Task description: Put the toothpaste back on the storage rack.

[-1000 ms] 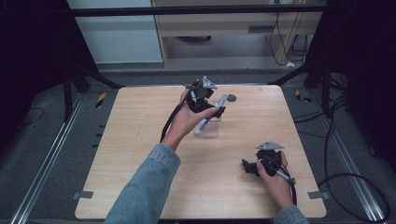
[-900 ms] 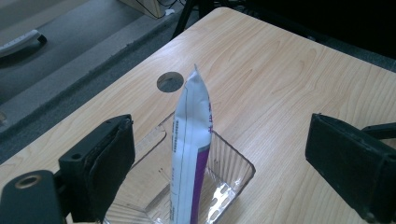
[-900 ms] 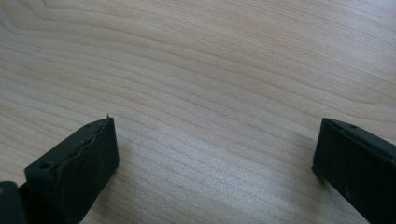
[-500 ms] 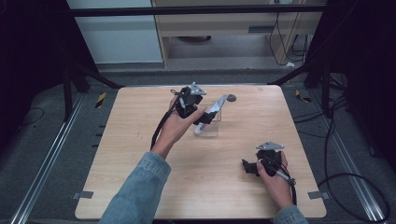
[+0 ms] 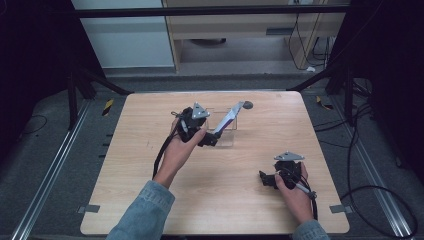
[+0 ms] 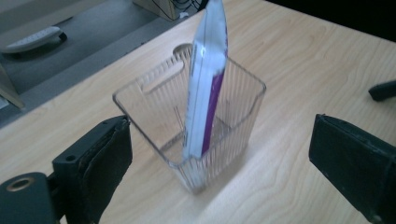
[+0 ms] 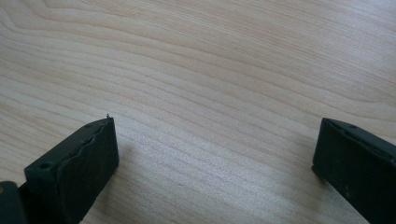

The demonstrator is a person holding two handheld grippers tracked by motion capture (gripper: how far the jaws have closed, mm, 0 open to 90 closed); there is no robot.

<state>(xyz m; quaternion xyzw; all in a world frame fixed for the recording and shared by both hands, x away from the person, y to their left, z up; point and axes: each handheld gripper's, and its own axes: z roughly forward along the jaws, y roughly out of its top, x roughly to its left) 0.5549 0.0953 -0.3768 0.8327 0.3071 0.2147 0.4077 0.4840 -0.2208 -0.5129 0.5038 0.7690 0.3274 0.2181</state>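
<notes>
1. Standing on a grey floor: one light wooden table (image 5: 150, 200), grain clean, bare apart from the items below. Beyond its far edge, pale cabinet fronts and a wooden unit; dark frame rails (image 5: 60, 165) at both sides; loose cables (image 5: 380, 200) on the floor at right.

2. Placed near the table's middle, toward the far edge: one clear ribbed plastic cup (image 6: 196, 135), square in section, upright. Leaning inside it, one flat white and purple sachet (image 6: 208, 79), lower end at the cup's bottom, upper end well above the rim and tilted to the right in the high view (image 5: 227, 120).

3. Held just beside the cup on its left, as seen from above: left gripper (image 5: 210, 141), in the person's left hand (image 5: 177, 150). Jaws wide apart in the left gripper view, gripper (image 6: 219, 163) aimed at the cup, cup between and beyond the pads, touching neither. Nothing clamped.

4. Resting low over bare wood at the near right of the table, well apart from the cup: right gripper (image 5: 265, 179), in the right hand (image 5: 292, 187). Jaws wide apart in the right gripper view, gripper (image 7: 215, 158) empty, wood grain alone between the pads.

5. Counted: table, one; cup, one; sachet, one; grippers, two; denim sleeves (image 5: 145, 215), two.
</notes>
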